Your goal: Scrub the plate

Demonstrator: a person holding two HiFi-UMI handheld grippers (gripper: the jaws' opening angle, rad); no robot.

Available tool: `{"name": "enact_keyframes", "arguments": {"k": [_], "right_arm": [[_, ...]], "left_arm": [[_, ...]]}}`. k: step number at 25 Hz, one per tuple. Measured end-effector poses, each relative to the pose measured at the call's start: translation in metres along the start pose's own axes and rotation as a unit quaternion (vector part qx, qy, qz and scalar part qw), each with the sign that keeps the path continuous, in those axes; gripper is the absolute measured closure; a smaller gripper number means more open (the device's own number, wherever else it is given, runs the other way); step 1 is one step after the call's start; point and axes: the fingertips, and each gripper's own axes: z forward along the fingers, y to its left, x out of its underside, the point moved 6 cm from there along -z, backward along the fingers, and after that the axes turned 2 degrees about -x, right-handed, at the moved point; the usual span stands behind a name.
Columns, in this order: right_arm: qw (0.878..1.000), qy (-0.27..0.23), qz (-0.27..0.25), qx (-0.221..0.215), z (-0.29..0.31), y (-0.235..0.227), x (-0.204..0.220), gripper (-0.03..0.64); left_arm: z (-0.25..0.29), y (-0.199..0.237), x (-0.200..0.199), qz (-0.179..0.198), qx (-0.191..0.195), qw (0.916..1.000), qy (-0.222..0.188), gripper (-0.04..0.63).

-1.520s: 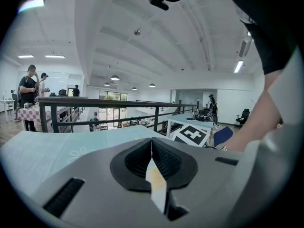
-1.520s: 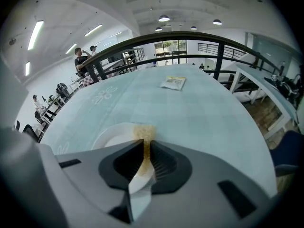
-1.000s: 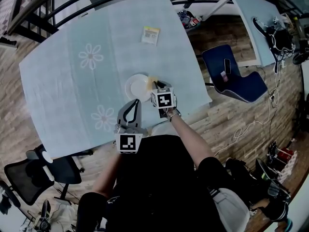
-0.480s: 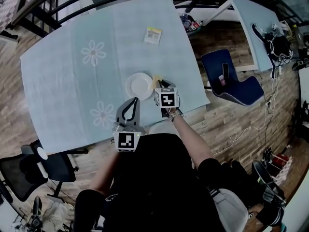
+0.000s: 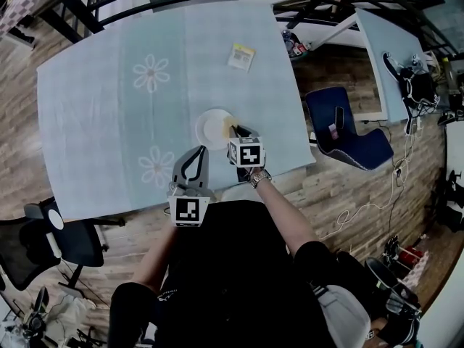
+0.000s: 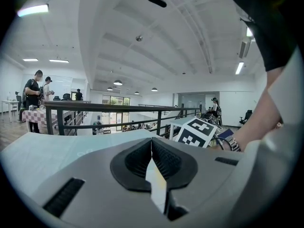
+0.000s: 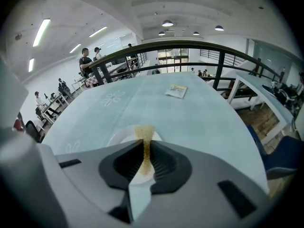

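Yellow sponge [image 7: 144,136] clamped in right tool [image 7: 145,152], over white plate [image 5: 212,127] | left tool [image 6: 151,146] clenched, empty, near bench [image 5: 101,100] front edge | packet [image 5: 242,57] far side

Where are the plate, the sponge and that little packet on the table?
plate [image 5: 207,129], head view, bare left part of its surface.
sponge [image 7: 144,133], right gripper view, the end poking out beyond the jaws.
packet [image 5: 241,56], head view, its middle.

Legible text: none. Packet [image 5: 242,56] on the table [image 5: 101,114]: print too small to read. Cubes on left gripper [image 5: 202,151] and right gripper [image 5: 234,130]: square marker patterns only.
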Motion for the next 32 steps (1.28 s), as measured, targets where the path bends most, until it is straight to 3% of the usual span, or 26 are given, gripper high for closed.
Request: {"name": "enact_keyframes", "arguments": {"k": [6,12,21,32], "right_arm": [[0.998,0.010,-0.002,-0.062,0.014,0.037,0.003,0.569],[0.995,0.029,0.012,-0.090,0.028,0.059,0.003,0.569],[0.996,0.049,0.006,-0.074,0.045,0.056,0.011,0.569],[0.998,0.054,-0.011,-0.041,0.048,0.035,0.028,0.568]], "left_arm": [[-0.014,0.011,0.004,0.000,-0.025,0.9997,0.007,0.581],[-0.026,0.024,0.006,-0.002,-0.049,0.9987,0.015,0.581],[-0.035,0.036,0.014,-0.015,-0.071,0.9972,0.020,0.581],[-0.020,0.025,0.010,-0.008,-0.036,0.9991,0.019,0.581]]}}
